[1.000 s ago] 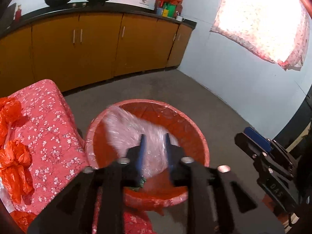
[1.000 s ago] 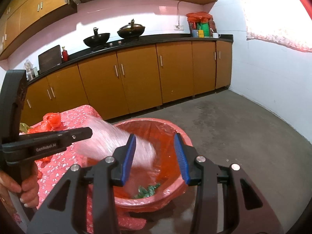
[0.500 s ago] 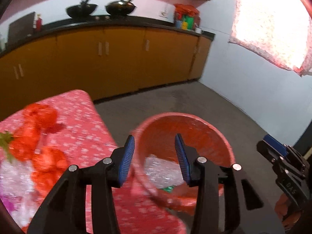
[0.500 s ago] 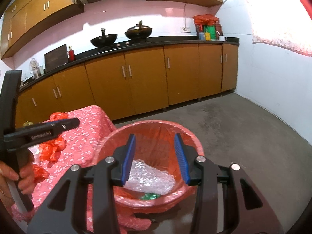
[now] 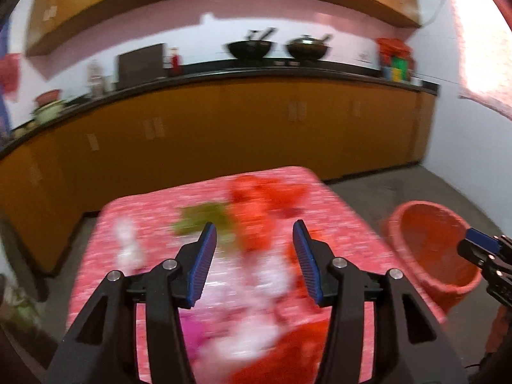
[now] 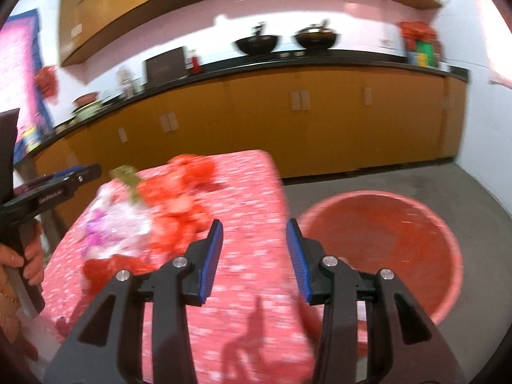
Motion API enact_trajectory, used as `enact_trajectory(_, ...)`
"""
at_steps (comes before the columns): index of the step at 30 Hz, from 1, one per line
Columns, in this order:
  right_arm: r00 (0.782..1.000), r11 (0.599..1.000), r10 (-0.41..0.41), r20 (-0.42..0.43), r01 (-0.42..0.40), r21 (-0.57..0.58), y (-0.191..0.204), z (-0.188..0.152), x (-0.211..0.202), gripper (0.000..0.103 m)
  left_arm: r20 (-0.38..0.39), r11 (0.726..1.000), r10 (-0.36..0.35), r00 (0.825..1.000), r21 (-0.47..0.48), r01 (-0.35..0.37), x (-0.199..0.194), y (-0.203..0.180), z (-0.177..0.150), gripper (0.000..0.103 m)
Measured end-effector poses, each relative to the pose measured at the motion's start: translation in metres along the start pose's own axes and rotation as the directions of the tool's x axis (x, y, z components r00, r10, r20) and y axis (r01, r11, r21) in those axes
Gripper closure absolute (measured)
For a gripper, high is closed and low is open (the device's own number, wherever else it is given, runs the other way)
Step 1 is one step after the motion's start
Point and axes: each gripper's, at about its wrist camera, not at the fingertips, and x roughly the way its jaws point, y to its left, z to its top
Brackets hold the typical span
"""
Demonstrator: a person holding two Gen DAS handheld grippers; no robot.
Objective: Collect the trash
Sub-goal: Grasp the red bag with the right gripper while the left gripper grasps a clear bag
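The table (image 5: 153, 204) under its pink flowered cloth carries blurred trash: crumpled red bags (image 5: 265, 198), a green leafy scrap (image 5: 204, 217) and clear plastic (image 5: 128, 249). My left gripper (image 5: 254, 256) hovers over this heap, its jaws opening with nothing between them. My right gripper (image 6: 254, 256) is open and empty above the table's right corner (image 6: 249, 185), with the red bags (image 6: 182, 204) and clear plastic (image 6: 118, 220) to its left. The red-lined bin (image 6: 368, 193) stands on the floor to the right. The left gripper (image 6: 64, 182) shows at the left edge, held by a hand.
Orange cabinets (image 5: 288, 128) with a dark counter run along the back wall, two woks (image 5: 252, 48) on top. Grey floor lies between the table and the cabinets. The bin (image 5: 416, 206) sits close against the table's right side. The right gripper's tip (image 5: 480, 246) pokes in at the right edge.
The clear plastic left my left gripper and dropped into the bin. Both grippers swung left from the bin to the table. The left jaws stand wider.
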Motion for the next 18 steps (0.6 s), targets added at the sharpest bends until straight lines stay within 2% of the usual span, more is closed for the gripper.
enact_trajectory(3,0.998,0.998,0.053,-0.023,-0.053,-0.028,0.033,0.004,0.022,0.061,-0.015,0.996,0.074,0.997,-0.043,-0.075,0.001,0.036,-0.009,0.052)
enact_trajectory(7,0.994,0.996,0.091,-0.060,-0.093,-0.021,0.061,0.011,0.054,0.052,-0.022,0.985,0.138,0.990,-0.106,-0.140,-0.004,0.070,-0.025,0.046)
enact_trajectory(10,0.991,0.995,0.093,-0.094,-0.096,-0.027,0.078,0.019,0.085,0.047,-0.037,0.977,0.161,0.986,-0.135,-0.165,0.001,0.090,-0.031,0.045)
enact_trajectory(18,0.980,0.997,0.063,-0.190,-0.070,-0.031,0.095,0.026,0.155,0.046,-0.080,0.957,0.195,0.978,-0.205,-0.207,0.019,0.135,-0.042,0.045)
